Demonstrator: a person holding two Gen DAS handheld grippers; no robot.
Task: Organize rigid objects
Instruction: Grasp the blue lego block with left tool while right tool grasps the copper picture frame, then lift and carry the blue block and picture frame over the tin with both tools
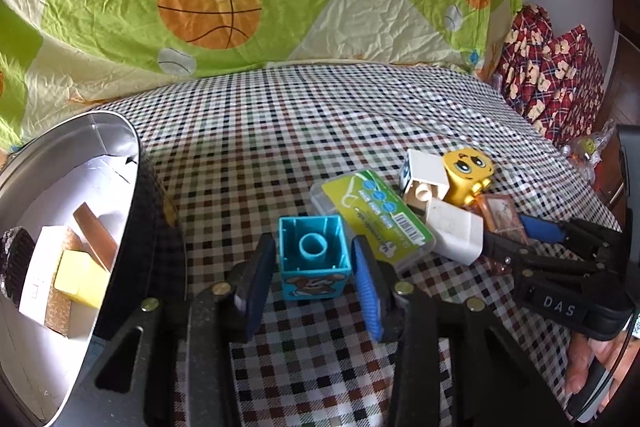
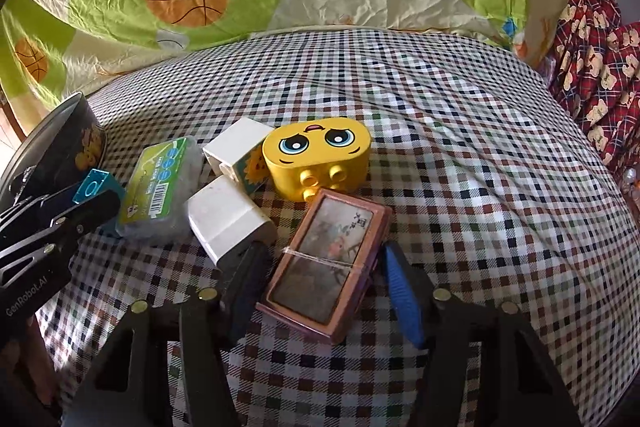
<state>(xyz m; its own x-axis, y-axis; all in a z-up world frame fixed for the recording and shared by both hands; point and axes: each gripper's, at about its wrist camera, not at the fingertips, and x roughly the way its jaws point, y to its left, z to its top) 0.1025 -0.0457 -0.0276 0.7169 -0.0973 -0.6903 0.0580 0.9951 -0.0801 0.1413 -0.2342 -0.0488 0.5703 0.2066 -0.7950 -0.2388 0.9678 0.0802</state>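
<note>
Pickup is the step in hand, on both sides at once. The left tongs (image 1: 314, 269) sit astride the teal block (image 1: 314, 257), their 2 pads looking pressed to its side walls, so I judge them clamped on it while it rests hollow side up on the checked desk (image 1: 320, 131). To the left of these tongs stands the round tin (image 1: 120, 131), which already holds a few small boxes; the next move probably calls for a lift clear of the cloth and a swing left over its rim.

The right tongs (image 2: 324, 283) straddle the pink framed case (image 2: 326, 263), which lies flat and slightly askew between them. The left pad is at its edge, but a gap shows at the blue right pad, so these tongs are apart, not yet gripping. They need to shut squarely on the long sides. Just beyond them lie the yellow face block (image 2: 316, 157) and 2 white blocks (image 2: 224, 223).
</note>
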